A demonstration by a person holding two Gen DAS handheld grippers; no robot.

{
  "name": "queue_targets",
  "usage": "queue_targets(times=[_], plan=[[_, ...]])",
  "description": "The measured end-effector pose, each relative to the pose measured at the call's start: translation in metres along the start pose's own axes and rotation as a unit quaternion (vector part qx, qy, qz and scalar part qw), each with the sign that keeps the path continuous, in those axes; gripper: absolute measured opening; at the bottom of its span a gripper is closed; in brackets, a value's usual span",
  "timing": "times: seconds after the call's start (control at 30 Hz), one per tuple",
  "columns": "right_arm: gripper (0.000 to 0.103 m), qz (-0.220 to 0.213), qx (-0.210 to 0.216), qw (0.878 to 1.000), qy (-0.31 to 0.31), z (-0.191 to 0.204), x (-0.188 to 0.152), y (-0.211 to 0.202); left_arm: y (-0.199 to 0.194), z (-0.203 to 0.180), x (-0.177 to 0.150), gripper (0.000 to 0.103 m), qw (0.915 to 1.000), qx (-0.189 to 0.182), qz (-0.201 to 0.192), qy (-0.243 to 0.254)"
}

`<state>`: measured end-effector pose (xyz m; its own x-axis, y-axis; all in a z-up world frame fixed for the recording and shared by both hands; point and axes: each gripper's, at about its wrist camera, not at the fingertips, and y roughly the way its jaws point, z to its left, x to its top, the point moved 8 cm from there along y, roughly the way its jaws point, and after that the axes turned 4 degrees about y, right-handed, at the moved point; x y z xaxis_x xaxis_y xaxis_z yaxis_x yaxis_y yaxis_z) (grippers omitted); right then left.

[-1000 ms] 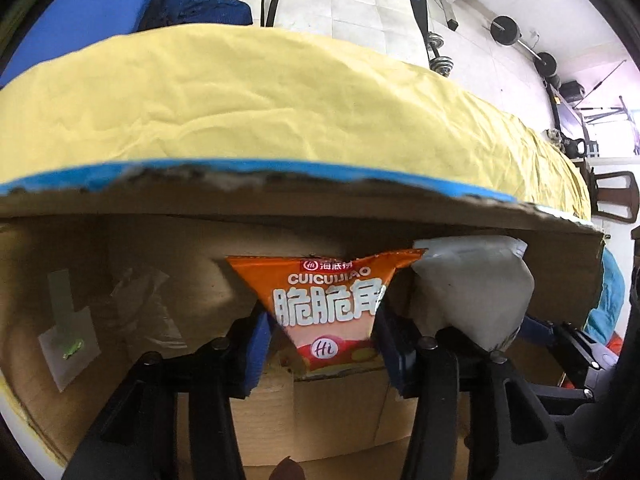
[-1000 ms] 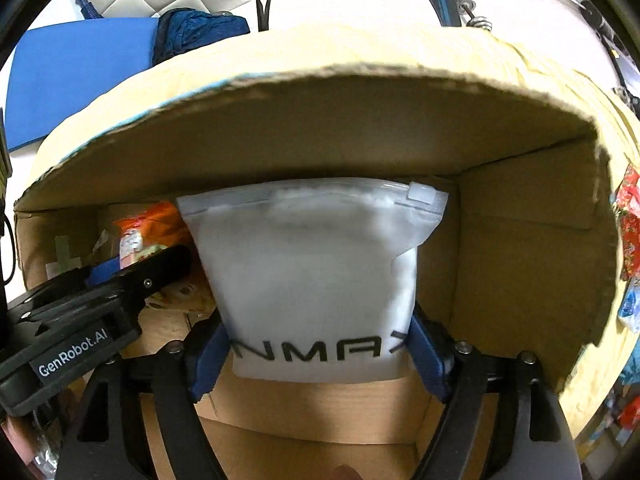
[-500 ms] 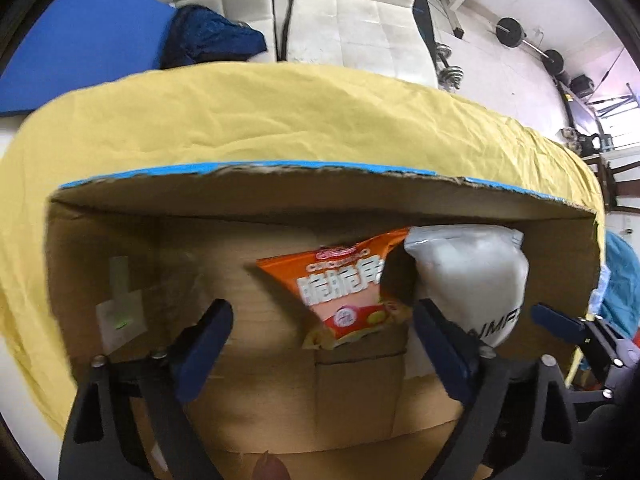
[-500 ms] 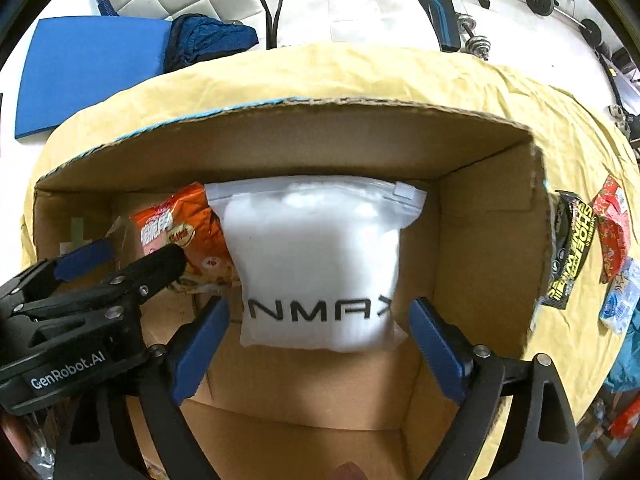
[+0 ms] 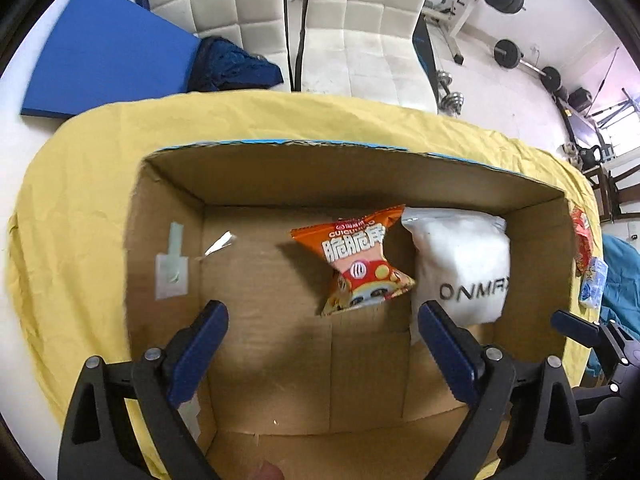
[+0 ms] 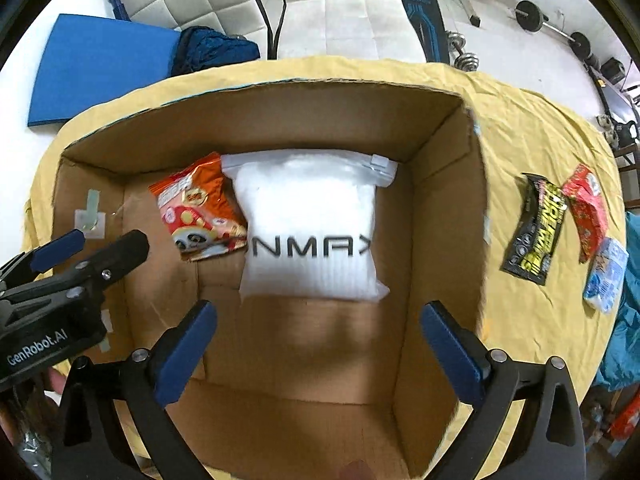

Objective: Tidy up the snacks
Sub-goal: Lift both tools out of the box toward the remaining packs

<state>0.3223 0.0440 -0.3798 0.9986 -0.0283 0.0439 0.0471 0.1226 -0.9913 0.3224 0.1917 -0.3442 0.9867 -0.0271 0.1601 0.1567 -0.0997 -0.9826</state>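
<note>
An open cardboard box (image 5: 168,208) (image 6: 444,208) sits on a yellow cloth. Inside it, against the far wall, an orange snack packet (image 5: 360,260) (image 6: 196,212) lies beside a white zip bag (image 5: 460,264) (image 6: 312,232) with black letters. My left gripper (image 5: 322,320) hangs open above the box floor, nothing between its blue pads. My right gripper (image 6: 318,320) is open too, above and in front of the white bag, empty. The left gripper's body (image 6: 60,280) shows at the left of the right wrist view.
On the cloth right of the box lie a black and yellow packet (image 6: 536,228), a red packet (image 6: 588,208) and a blue and white packet (image 6: 606,276). Beyond the table stand white padded chairs (image 5: 360,32), a blue mat (image 5: 108,52) and gym weights (image 5: 508,52).
Both grippers opened and let go of the orange packet and the white bag, then pulled up and back out of the box. The two items now rest inside it.
</note>
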Motion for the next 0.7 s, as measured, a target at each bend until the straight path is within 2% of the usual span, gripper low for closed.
queue_targets(times=[0.3,0.7], plan=[[0.103,-0.053,0.010,0.999,0.000,-0.005,-0.039,-0.064,-0.065,-0.007,-0.028,0.097,0.9975,0.017,-0.067,0.010],[0.103,-0.087,0.040,0.995,-0.016,-0.022,-0.077,-0.130,-0.121,-0.043,-0.056,0.097,0.9947,0.019,-0.099,0.019]])
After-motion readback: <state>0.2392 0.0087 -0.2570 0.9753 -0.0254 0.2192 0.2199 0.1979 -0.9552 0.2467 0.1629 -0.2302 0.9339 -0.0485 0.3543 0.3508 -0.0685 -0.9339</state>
